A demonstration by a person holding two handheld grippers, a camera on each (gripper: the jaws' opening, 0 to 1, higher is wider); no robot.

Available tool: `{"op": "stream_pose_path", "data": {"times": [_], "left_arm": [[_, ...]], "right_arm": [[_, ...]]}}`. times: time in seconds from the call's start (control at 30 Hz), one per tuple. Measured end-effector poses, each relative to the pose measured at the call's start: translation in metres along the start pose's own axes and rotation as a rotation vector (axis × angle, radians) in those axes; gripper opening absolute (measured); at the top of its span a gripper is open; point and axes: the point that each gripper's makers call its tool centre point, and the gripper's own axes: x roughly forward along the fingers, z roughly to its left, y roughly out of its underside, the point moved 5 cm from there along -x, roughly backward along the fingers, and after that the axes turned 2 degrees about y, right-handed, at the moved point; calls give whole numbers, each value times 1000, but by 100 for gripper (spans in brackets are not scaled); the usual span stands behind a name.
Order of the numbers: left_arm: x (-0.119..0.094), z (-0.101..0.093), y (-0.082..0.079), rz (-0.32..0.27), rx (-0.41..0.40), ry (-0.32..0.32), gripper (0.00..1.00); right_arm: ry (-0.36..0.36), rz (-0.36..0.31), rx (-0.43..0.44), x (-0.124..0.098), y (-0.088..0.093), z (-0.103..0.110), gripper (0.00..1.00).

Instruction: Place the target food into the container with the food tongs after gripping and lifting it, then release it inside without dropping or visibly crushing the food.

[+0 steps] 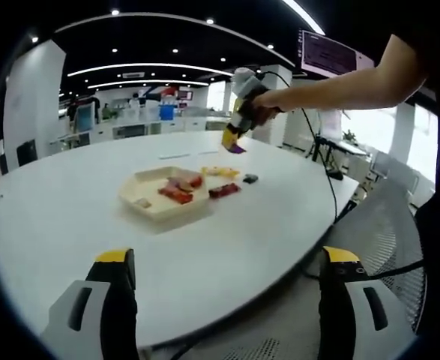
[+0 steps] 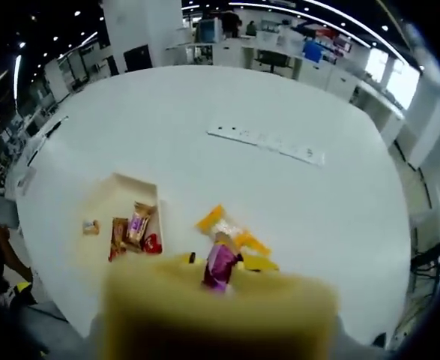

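I saw the purple snack packet (image 2: 221,264) pinched at the tip of the right gripper (image 2: 221,283), whose jaws showed in the right gripper view as a blurred yellow mass closed on it. In the left gripper view the same packet (image 1: 237,148) hung high above the white table (image 1: 70,217), in the right gripper (image 1: 234,139) held out by the person's hand (image 1: 263,105). It looked small, glossy and purple with a paler patch, and I could see no crushing, though the blur hid detail.

Below it on the table lay the yellow packets (image 2: 231,229), loose and just beside the container (image 2: 103,202). The container, a pale shallow tray, already held several wrapped snacks (image 2: 133,229), red and brown, with one small piece (image 2: 91,226) apart near its far side. From the left gripper view the container (image 1: 148,206) sat mid-table, with a red packet (image 1: 224,190) and a small dark item (image 1: 250,178) beside it and the yellow packets (image 1: 221,172) behind. A long white strip (image 2: 266,144) lay well apart on the far tabletop.

My left gripper (image 1: 223,274) stood over the near table edge, its jaws spread wide and empty. A mesh chair (image 1: 388,232) stood to the right of the table.
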Motion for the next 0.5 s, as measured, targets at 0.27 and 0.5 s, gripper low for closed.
{"op": "stream_pose_path", "data": {"times": [0.27, 0.5], "left_arm": [[0, -1, 0, 1, 8, 7, 99], [0, -2, 1, 5, 17, 12, 99]], "right_arm": [[-1, -46, -6, -20, -7, 2, 21], [-8, -56, 7, -25, -10, 5, 21]]}}
